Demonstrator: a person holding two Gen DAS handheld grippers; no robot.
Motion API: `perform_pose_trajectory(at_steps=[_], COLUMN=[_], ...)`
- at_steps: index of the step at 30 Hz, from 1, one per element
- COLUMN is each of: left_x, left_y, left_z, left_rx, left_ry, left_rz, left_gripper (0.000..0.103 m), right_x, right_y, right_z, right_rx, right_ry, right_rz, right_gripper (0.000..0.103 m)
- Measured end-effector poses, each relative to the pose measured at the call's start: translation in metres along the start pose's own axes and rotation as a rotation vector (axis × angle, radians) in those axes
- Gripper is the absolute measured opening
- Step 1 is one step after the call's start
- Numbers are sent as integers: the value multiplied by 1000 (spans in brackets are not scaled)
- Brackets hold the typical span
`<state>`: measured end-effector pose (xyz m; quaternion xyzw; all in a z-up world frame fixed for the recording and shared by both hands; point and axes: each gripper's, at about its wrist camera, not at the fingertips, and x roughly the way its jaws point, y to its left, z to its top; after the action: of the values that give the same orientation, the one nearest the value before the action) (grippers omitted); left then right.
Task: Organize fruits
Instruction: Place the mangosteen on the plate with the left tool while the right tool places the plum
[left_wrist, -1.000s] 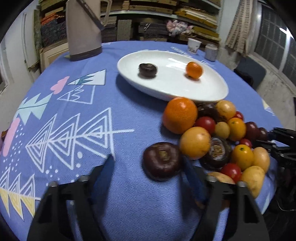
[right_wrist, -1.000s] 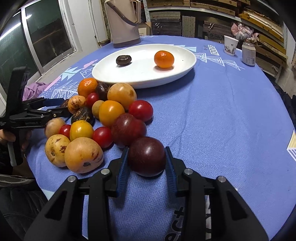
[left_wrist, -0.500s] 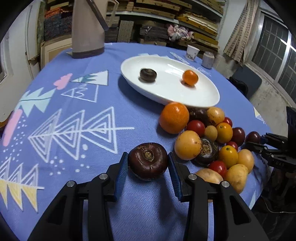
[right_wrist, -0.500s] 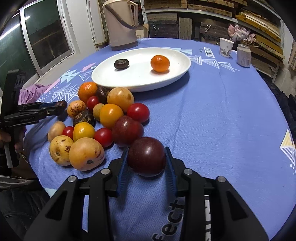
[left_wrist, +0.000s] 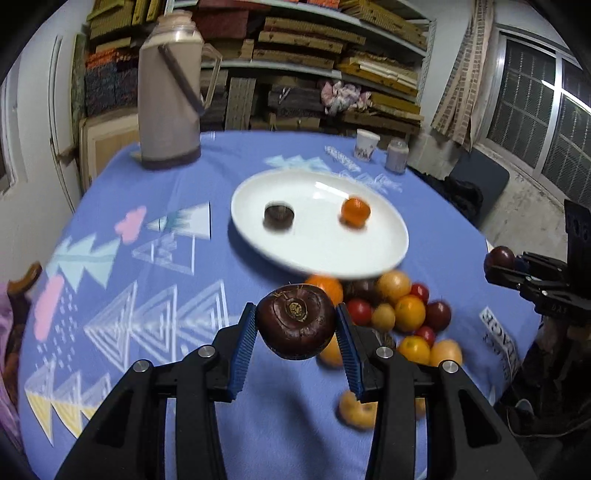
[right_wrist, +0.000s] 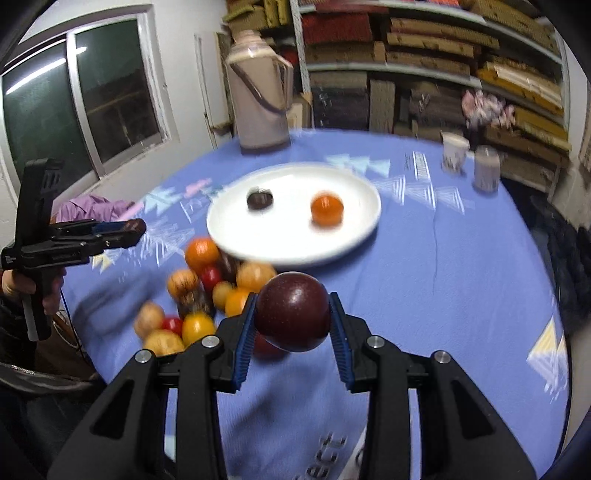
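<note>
My left gripper (left_wrist: 295, 326) is shut on a dark brown water chestnut (left_wrist: 295, 325) and holds it above the blue tablecloth. My right gripper (right_wrist: 291, 317) is shut on a dark red plum (right_wrist: 292, 311), also lifted. A white oval plate (left_wrist: 321, 254) lies beyond, holding a second dark chestnut (left_wrist: 279, 215) and a small orange (left_wrist: 355, 211); the plate (right_wrist: 295, 247) also shows in the right wrist view. A pile of mixed fruits (left_wrist: 399, 314) lies on the cloth in front of the plate, also seen in the right wrist view (right_wrist: 199, 295).
A tall thermos jug (left_wrist: 170, 96) stands at the far left of the round table. A paper cup (left_wrist: 365, 144) and a small can (left_wrist: 397, 159) stand at the far right. Cluttered shelves lie behind. The table edge is near on both sides.
Both grippers have risen off the cloth with their fruit, so the chestnut and the plum now hang above the table. The left gripper closed on the chestnut during the last second.
</note>
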<state>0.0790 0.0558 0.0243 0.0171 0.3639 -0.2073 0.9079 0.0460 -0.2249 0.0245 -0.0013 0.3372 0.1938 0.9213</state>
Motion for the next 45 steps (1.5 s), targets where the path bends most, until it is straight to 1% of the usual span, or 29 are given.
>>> perform_pose_trajectory(at_steps=[3,7,12,15,16,18,20,22,26,31,33,35,36,37,39,41,44,45], left_x=[3,23,63,90,103,118,138,150,170,184,188,188,186,182,173,161,147,142], left_y=[-4,-4,5,10,12,16,20,22,29,34,36,36,36,34,29,24,22,22], left_z=[20,46,67,76,79,80,80,82,85,94,98,101,101,102,102,100,96,94], left_rx=[18,41,19,-3,-11,-17,-27,-30,-37,-25,-19,-20,-22,-17,6,31,31,30], left_ry=[-19,-21,26,68,91,119,159,179,206,188,178,176,171,160,132,108,92,88], left_rz=[10,23,16,-15,-15,-22,-40,-41,-43,-23,10,22,10,6,37,42,41,43], left_gripper=[43,43,43,43,43,43,43,43,43,44,44,51,59,67,74,74,74,74], right_x=[3,23,67,98,109,129,150,166,189,206,210,213,213,211,206,196,176,168], right_y=[1,-4,-13,-21,-23,-25,-26,-28,-37,-44,-45,-48,-48,-50,-52,-54,-58,-59], right_z=[23,49,69,75,76,77,77,78,87,99,101,103,103,103,103,103,100,98], right_rx=[-36,-54,-36,-9,-6,-8,-15,-13,-2,-7,-12,-6,-1,4,14,23,50,63], right_ry=[-35,-30,38,105,132,184,231,257,273,269,262,259,256,245,225,201,157,141], right_rz=[-5,-12,14,30,39,63,66,66,54,32,9,4,0,-9,-12,-21,-54,-57], right_gripper=[36,36,36,36,36,36,36,36,37,37,37,38,39,45,49,53,63,70])
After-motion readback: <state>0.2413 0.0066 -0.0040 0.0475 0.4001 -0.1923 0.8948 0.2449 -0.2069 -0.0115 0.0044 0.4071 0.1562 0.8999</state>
